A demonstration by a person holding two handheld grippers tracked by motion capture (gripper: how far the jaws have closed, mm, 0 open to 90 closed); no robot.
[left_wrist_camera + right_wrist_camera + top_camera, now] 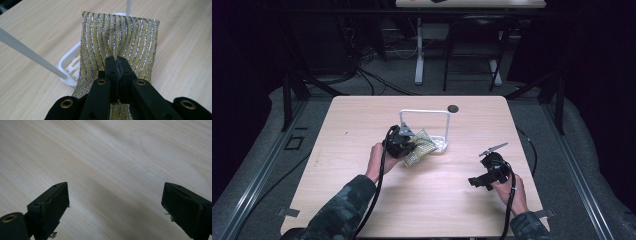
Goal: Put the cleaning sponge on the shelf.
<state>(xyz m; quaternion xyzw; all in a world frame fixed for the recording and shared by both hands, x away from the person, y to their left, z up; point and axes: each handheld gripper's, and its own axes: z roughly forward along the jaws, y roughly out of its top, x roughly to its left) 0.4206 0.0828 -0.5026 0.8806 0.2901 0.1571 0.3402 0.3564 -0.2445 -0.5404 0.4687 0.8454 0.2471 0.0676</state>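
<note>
Now we pinch the gold striped cloth at the white rack.

Our left gripper has its jaws pressed together on a gathered fold of the cloth, which drapes over the rack's slotted base near the middle of the wooden table, with one thin white rod slanting just beside it. Well apart, our right gripper hovers over bare wood, its jaws spread wide with nothing between them.

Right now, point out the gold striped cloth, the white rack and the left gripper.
gold striped cloth (120, 35), left gripper view, middle of the fabric.
white rack (447, 127), high view, right upright bar.
left gripper (119, 65), left gripper view, tips pinching the cloth.
</note>
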